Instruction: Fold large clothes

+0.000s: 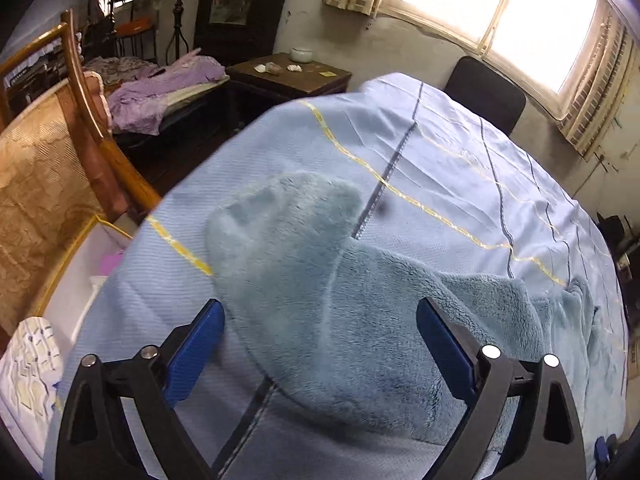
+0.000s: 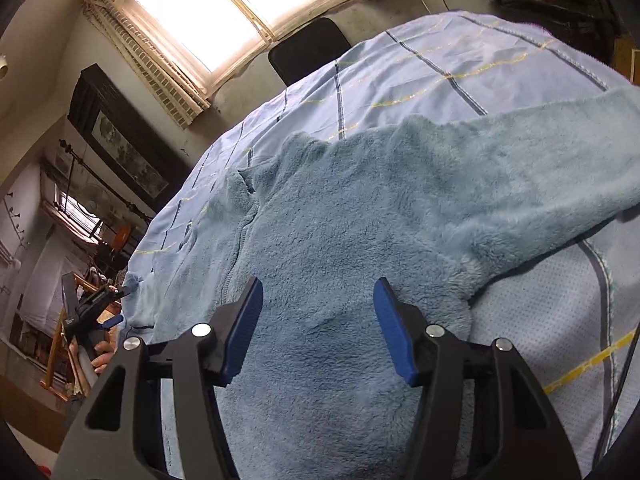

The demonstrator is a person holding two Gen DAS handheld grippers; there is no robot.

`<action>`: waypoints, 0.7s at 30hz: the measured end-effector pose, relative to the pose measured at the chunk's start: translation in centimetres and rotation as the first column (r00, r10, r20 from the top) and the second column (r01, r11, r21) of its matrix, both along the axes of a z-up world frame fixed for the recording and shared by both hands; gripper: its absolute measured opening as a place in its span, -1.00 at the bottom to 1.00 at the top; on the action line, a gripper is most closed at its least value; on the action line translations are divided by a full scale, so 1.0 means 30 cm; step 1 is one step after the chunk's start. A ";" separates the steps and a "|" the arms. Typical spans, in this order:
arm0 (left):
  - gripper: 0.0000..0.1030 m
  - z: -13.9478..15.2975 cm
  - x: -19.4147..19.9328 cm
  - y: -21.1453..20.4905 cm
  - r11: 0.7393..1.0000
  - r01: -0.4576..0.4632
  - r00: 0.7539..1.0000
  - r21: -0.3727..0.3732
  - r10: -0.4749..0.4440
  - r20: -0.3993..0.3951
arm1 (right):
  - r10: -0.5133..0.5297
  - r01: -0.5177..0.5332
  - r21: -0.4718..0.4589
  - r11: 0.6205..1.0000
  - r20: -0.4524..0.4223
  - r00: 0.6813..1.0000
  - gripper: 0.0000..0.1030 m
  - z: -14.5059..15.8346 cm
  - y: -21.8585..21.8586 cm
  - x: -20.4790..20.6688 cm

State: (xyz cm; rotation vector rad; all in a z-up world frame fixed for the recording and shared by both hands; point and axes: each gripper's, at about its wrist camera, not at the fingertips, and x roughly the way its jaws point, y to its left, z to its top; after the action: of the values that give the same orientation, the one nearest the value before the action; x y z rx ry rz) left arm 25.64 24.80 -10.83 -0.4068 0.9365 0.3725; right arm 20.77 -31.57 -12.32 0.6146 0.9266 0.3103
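A fluffy light-blue fleece jacket (image 1: 320, 280) lies spread on a bed with a pale blue checked sheet (image 1: 440, 152). In the left wrist view its left sleeve reaches up and left. My left gripper (image 1: 320, 312) is open and hovers just above that sleeve, its blue pads either side of it. In the right wrist view the jacket body (image 2: 340, 240) with its zip and collar fills the middle, and the other sleeve (image 2: 540, 152) stretches right. My right gripper (image 2: 318, 292) is open over the lower body of the jacket, holding nothing. The left gripper also shows far left there (image 2: 96, 308).
A wooden bed frame (image 1: 92, 128) and a white box stand left of the bed. A dark side table (image 1: 288, 72) with small items and a black chair (image 1: 484, 92) stand beyond it, under a bright window (image 1: 500, 8). Purple clothes (image 1: 160, 88) lie on another bed.
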 end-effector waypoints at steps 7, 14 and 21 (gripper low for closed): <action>-0.78 -0.011 -0.021 0.032 0.996 -0.080 0.997 0.046 0.079 0.023 | 0.009 -0.009 -0.003 1.000 -0.012 1.000 0.12 -0.031 0.005 0.004; -0.69 0.116 -0.204 0.028 0.970 -0.208 0.974 0.129 0.193 0.118 | 0.000 0.000 -0.002 1.000 -0.002 1.000 0.12 -0.033 -0.004 0.008; 0.16 0.065 -0.356 0.093 0.913 -0.355 0.934 0.202 0.356 0.034 | 0.014 -0.014 -0.028 1.000 -0.007 1.000 0.12 -0.037 0.007 -0.003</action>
State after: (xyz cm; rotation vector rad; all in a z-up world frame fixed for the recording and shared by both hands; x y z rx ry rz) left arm 14.95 27.60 -8.89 -0.3863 0.8157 0.7974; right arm 20.68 -31.37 -13.42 0.5841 0.9407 0.3074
